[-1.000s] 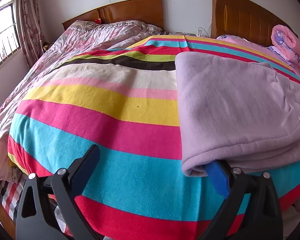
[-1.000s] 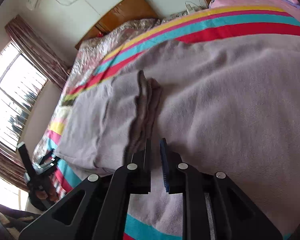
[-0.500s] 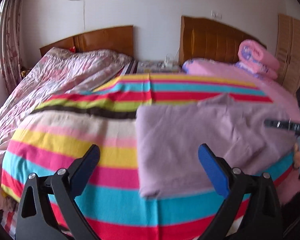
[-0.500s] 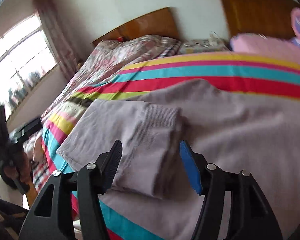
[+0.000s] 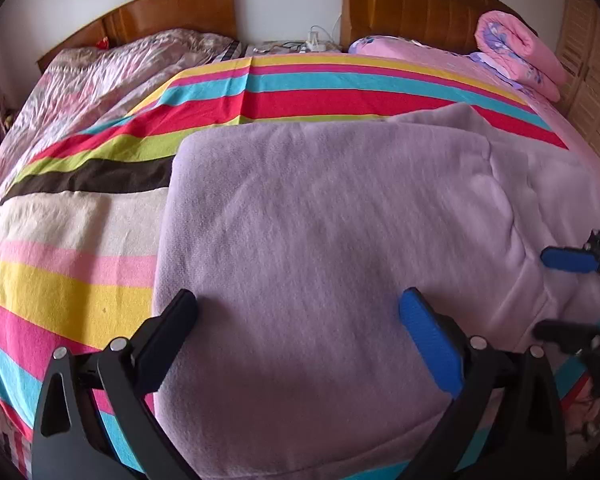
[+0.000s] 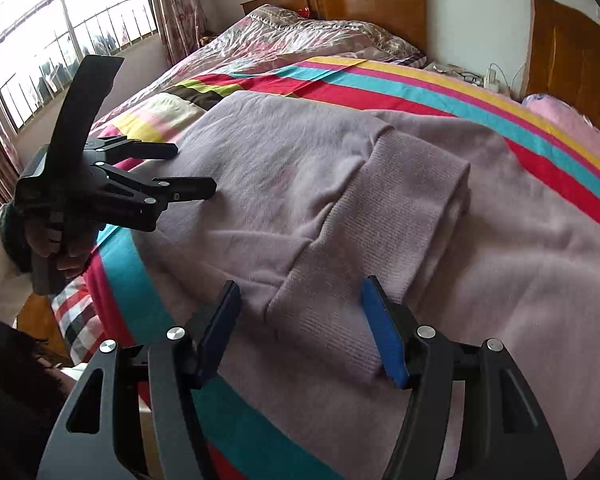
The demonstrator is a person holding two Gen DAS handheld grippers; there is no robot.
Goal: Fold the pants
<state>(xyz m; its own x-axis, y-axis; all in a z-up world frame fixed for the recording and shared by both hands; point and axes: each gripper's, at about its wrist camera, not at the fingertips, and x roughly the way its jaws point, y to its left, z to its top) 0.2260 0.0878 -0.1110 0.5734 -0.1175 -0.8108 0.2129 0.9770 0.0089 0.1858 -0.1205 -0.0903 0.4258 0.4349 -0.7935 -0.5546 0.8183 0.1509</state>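
Note:
Lilac fleece pants [image 5: 320,200] lie folded on the striped blanket [image 5: 80,280], with the ribbed cuff [image 6: 400,208] laid on top of the fold. My left gripper [image 5: 298,304] hovers open over the near left part of the pants, nothing between its fingers. It also appears in the right wrist view as the left gripper [image 6: 194,170], at the pants' left edge, held by a hand [image 6: 60,248]. My right gripper [image 6: 300,292] stands open just before the cuff's near end, its pads apart from the cloth. The left wrist view catches the right gripper [image 5: 560,296] at its right edge.
A floral quilt [image 5: 100,80] covers the bed's far left, under two wooden headboards [image 5: 412,4]. A rolled pink quilt [image 5: 516,56] sits at the far right beside a wardrobe [image 5: 592,80]. A barred window [image 6: 60,40] is on the left. The bed's near edge is below the grippers.
My right gripper has opened, let go of the cuff, which now lies flat on the fold, and rolled upright. My left gripper has moved right, from the pants' corner to over them.

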